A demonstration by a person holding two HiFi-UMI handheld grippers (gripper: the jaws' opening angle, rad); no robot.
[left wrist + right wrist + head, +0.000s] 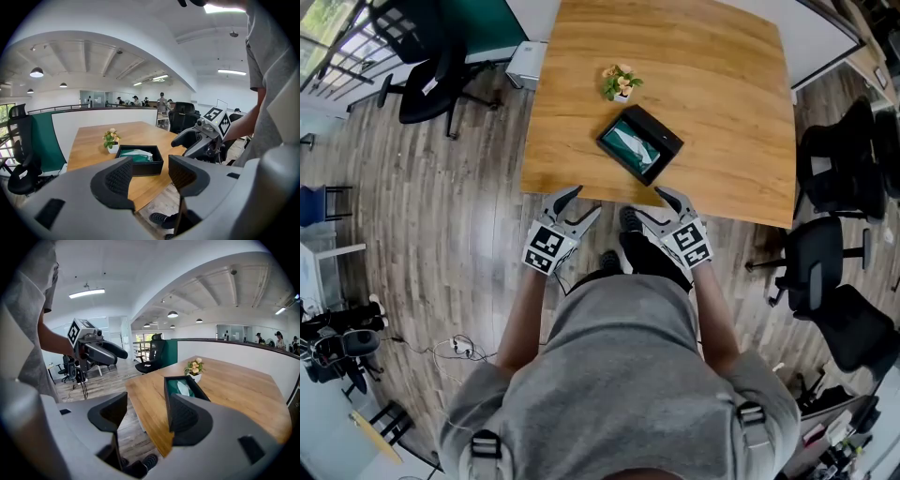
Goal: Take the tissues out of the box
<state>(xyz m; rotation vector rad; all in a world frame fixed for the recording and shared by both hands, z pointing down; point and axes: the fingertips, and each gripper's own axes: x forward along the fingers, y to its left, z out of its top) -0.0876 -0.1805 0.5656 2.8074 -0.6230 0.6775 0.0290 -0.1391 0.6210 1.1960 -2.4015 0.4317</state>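
A black tissue box [639, 143] lies on the wooden table [722, 112], with a green pack and a white tissue [630, 141] showing in its open top. The box [139, 160] shows ahead in the left gripper view, and the box [180, 389] sits partly behind one jaw in the right gripper view. My left gripper [578, 205] is open and empty, just short of the table's near edge. My right gripper [661, 203] is also open and empty, at the same edge, right of the left one. Both are apart from the box.
A small potted plant [620, 82] stands just behind the box. Black office chairs [839, 169] crowd the right side of the table, and another chair [431, 80] stands at the far left. The person's shoes [630, 220] are on the wooden floor below the grippers.
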